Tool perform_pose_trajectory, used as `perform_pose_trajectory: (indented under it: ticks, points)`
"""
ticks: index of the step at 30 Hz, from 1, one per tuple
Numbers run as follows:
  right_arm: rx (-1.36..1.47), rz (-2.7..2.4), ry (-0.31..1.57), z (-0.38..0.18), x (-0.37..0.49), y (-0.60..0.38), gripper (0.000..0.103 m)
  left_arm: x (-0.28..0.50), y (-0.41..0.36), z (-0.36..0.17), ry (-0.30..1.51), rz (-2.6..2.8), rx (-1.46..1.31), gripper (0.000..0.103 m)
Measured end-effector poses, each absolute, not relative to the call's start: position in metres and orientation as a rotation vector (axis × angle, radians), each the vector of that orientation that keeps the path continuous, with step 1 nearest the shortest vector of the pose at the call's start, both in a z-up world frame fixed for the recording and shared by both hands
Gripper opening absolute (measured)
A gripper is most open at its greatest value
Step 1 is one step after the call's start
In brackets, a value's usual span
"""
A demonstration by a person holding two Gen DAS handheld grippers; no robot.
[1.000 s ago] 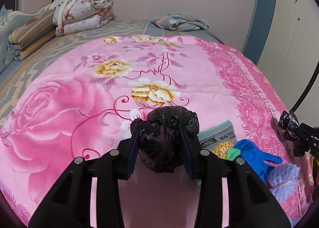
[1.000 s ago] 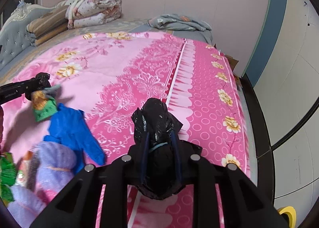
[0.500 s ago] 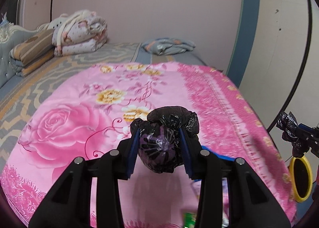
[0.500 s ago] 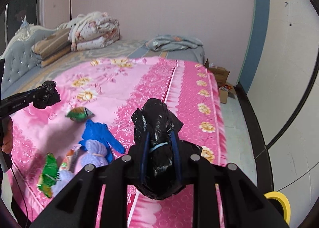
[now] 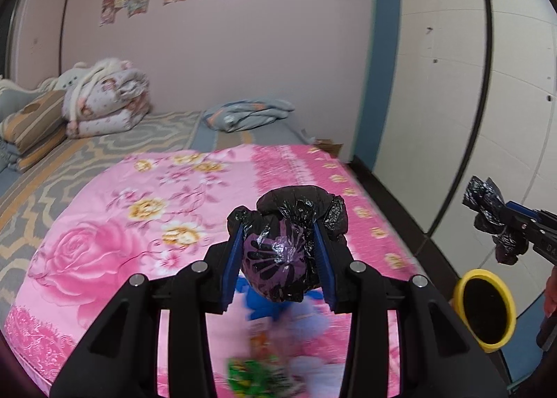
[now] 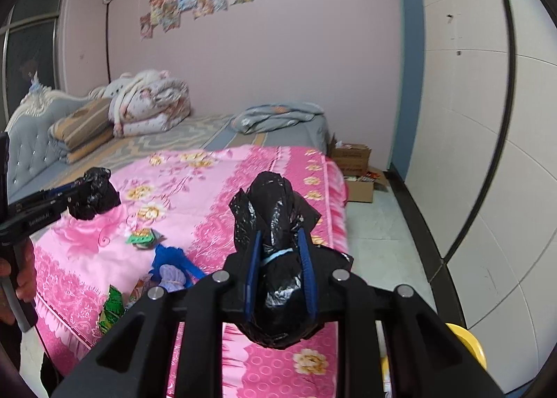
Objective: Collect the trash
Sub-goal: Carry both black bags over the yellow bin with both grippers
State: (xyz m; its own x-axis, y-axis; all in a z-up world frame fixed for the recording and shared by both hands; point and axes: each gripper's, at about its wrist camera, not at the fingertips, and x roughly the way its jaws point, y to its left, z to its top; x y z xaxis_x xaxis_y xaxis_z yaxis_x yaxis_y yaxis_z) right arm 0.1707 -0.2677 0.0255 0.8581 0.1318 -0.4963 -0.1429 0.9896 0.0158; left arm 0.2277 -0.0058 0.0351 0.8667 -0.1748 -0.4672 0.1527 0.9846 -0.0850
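My left gripper (image 5: 278,245) is shut on a black trash bag (image 5: 289,252) with a purple patterned bulge, held above the pink floral bedspread (image 5: 115,252). My right gripper (image 6: 278,248) is shut on a second black trash bag (image 6: 275,241), held over the bed's right edge. Each gripper shows in the other's view: the right one (image 5: 494,220) at far right, the left one (image 6: 90,192) at left. On the bedspread lie a blue glove (image 6: 170,255), a lilac mesh ball (image 6: 170,274) and green snack wrappers (image 6: 111,307).
A yellow-rimmed bin (image 5: 484,307) stands on the floor to the right of the bed. Folded quilts (image 6: 149,102) and a grey-blue cloth (image 6: 278,116) lie at the bed's far end. Cardboard boxes (image 6: 355,165) sit on the floor by the wall.
Both grippers have risen and pulled back from the bed, each still holding its black bag. The loose trash now lies lower and farther off, and the yellow bin has come into view.
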Motion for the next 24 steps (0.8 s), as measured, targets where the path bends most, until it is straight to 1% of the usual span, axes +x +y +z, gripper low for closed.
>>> perform_pose_trajectory:
  ticks: [12,24]
  points:
    - [0.066,-0.013,0.442,0.057,0.122,-0.36,0.021,0.215,-0.119,0.058,0.499,-0.369,-0.056,0.037]
    - [0.132,-0.173,0.419,0.058,0.095,-0.443,0.021,0.212,-0.229,0.059,0.516,-0.542,-0.01,0.037]
